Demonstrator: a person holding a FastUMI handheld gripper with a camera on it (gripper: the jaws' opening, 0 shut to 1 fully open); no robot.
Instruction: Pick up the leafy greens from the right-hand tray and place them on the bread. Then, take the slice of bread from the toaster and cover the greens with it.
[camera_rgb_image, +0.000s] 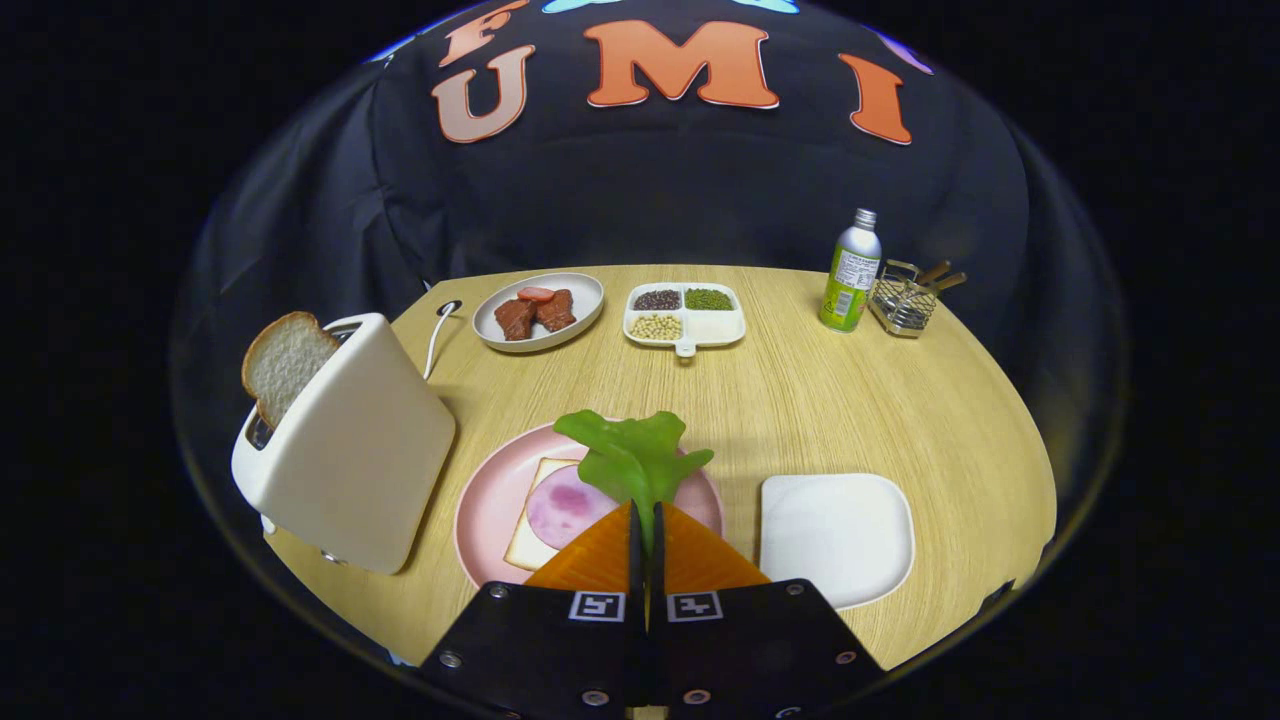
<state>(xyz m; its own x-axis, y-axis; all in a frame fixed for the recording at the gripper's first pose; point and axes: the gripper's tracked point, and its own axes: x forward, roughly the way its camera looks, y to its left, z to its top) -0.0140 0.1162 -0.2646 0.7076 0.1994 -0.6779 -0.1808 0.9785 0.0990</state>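
In the gripper view, the gripper (646, 535) is closed tight on the stem of the leafy greens (634, 456), both fingers pinching it, above the pink plate (490, 500) with the bread (535, 540) (ham (565, 505) on top). Right of the plate lies the white tray (836, 535); left stands the toaster (350, 450), with the slice of bread (284, 365) in its slot.

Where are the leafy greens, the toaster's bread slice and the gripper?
leafy greens (632, 452): gripper view, leaf's middle, pinched between the fingers.
bread slice (284, 362): gripper view, its face.
gripper (646, 522): gripper view, between fingertips, closed on the greens.
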